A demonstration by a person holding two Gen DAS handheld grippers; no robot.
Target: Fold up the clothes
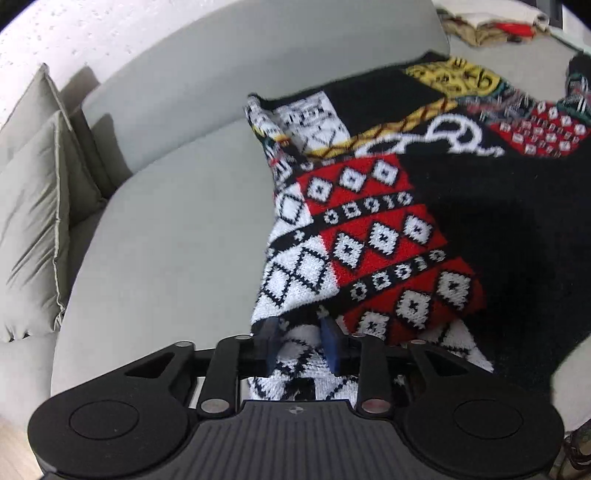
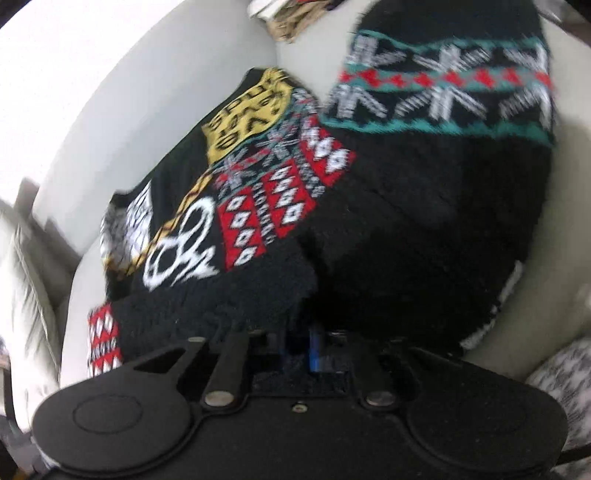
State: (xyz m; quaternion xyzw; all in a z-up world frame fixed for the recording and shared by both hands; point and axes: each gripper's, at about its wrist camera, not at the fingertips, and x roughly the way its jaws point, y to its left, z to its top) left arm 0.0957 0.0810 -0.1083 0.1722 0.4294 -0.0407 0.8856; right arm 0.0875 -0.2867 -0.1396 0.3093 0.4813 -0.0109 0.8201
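The left gripper (image 1: 301, 345) has its two blue-padded fingers (image 1: 330, 345) drawn close together, pinching a white-and-black diamond-patterned edge of the patchwork knit sweater (image 1: 388, 236); the cloth passes between the pads and bunches beneath them toward the gripper body. Ahead of these fingers the sweater spreads over the grey sofa seat (image 1: 177, 236), with red panels of white diamonds just beyond the tips, a broad black area off to their right, and a yellow patch at the far end. To the left of the fingers the seat lies bare, and further left two grey cushions (image 1: 33, 229) lean against the sofa back. Beyond the sweater, far ahead and to the right, lies a heap of other clothes (image 1: 491, 26). The right gripper (image 2: 297, 349), seen through motion blur, has its fingers narrowly set and buried in a black fold of the same sweater (image 2: 406, 229), apparently clamped on it. Directly ahead of them the black knit rises, topped by a teal, red and white snowflake band.
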